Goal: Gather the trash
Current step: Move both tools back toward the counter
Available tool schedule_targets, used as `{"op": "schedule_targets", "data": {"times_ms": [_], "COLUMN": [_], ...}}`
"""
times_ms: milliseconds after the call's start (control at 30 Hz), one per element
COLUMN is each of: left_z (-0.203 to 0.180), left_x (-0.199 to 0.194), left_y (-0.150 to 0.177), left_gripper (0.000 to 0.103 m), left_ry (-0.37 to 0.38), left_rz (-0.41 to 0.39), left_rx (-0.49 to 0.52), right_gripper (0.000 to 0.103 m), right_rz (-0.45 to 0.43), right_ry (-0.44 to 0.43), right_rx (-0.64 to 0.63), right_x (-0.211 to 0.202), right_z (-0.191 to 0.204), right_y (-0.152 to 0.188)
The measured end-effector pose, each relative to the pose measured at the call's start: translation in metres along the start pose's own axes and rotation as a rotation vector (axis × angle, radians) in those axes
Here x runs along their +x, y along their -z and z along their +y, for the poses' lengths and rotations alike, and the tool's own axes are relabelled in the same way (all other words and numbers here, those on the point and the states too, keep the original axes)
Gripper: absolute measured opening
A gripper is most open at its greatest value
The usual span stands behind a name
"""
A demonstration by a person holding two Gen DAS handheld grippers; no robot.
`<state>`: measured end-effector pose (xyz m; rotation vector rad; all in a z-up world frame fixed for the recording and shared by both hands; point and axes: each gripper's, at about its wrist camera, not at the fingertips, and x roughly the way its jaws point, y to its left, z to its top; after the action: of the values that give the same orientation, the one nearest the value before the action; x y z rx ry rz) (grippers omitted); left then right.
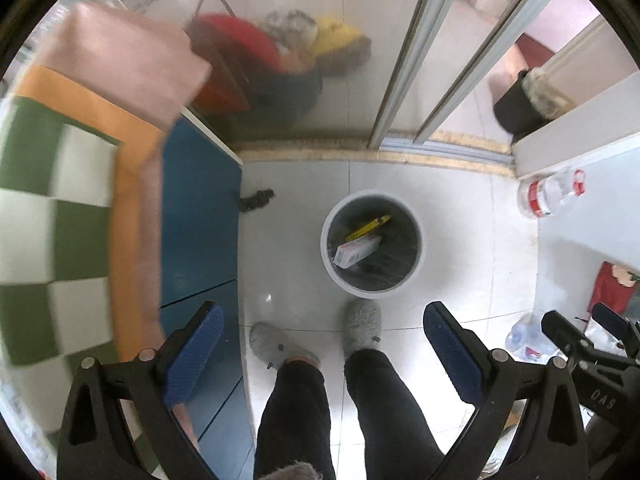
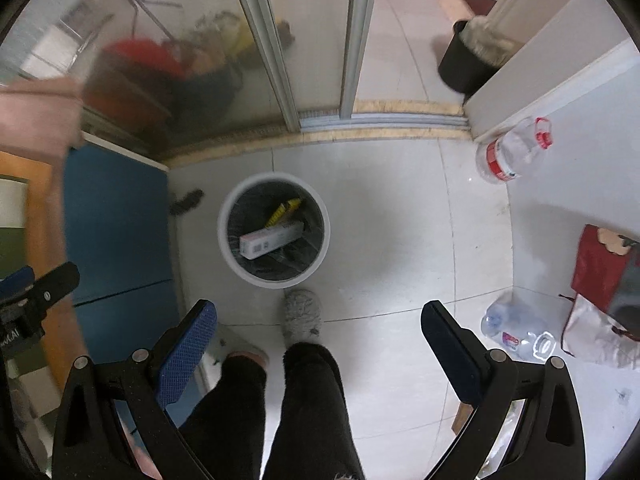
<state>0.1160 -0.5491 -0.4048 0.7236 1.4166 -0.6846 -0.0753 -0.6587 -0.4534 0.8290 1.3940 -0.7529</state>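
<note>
A white round trash bin (image 1: pixel 416 264) with a dark liner stands on the tiled floor; it also shows in the right wrist view (image 2: pixel 324 248). Inside lie a white carton (image 1: pixel 356 251) (image 2: pixel 270 240) and a yellow box (image 1: pixel 368 227) (image 2: pixel 285 211). My left gripper (image 1: pixel 322 344) is open and empty, held high above the floor near the bin. My right gripper (image 2: pixel 318 340) is open and empty, also high above the floor. A small dark scrap (image 1: pixel 256 199) (image 2: pixel 186 201) lies on the floor left of the bin.
A blue cabinet (image 1: pixel 200 220) (image 2: pixel 116 216) with cloths on top stands at left. A sliding glass door (image 1: pixel 404 60) (image 2: pixel 280 48) is behind the bin. Large plastic bottles (image 1: pixel 552 194) (image 2: pixel 516 156), a smaller one (image 2: pixel 516 328), a red bag (image 2: pixel 600 264) and a black bin (image 2: pixel 464 64) are right. The person's legs (image 1: pixel 320 400) are below.
</note>
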Motion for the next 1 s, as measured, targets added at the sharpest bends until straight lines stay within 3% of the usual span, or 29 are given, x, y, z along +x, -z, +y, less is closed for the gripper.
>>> {"op": "schedule_targets", "data": {"times_ms": [167,367,500,633,733,833,1000], "left_z": [0.003,0.027,0.062,0.129,0.2,0.279,0.404], "left_x": [-0.069,-0.123,-0.154,-0.188,-0.206,-0.214,-0.197], "left_y": [0.015,0.03,0.036,0.049,0.074,0.117,0.22], "left_gripper": [0.102,0.102,0.102,0.103,0.103,0.103,0.103], "left_ry": [0.011,0.06,0.077,0.053,0.007,-0.07,-0.236], "left_rz": [-0.045,-0.106,-0.162,-0.252,-0.301,-0.291,-0.205], "left_rx": [-0.018,-0.099,-0.161,-0.257,-0.398,-0.56,-0.845], "right_gripper": [0.103,0.103,0.103,0.103,0.103,0.103,0.103], "right_rz": [-0.062,-0.09,-0.118,-0.158,-0.154,-0.126,-0.086], "right_ry": [-0.018,-0.047,-0.087,-0.137,-0.199,-0.263,-0.309], "right_rx": [-0.022,-0.055,-0.09,-0.165,-0.259,-0.365,-0.494], "right_x": [-0.087,-0.153,-0.188,-0.218,-0.228,-0.23,-0.216], "right_z": [-0.003,0.009,0.037,0.1,0.167,0.244,0.368], "right_y": [0.009,0.016,0.015,0.02,0.024,0.033,0.046]}}
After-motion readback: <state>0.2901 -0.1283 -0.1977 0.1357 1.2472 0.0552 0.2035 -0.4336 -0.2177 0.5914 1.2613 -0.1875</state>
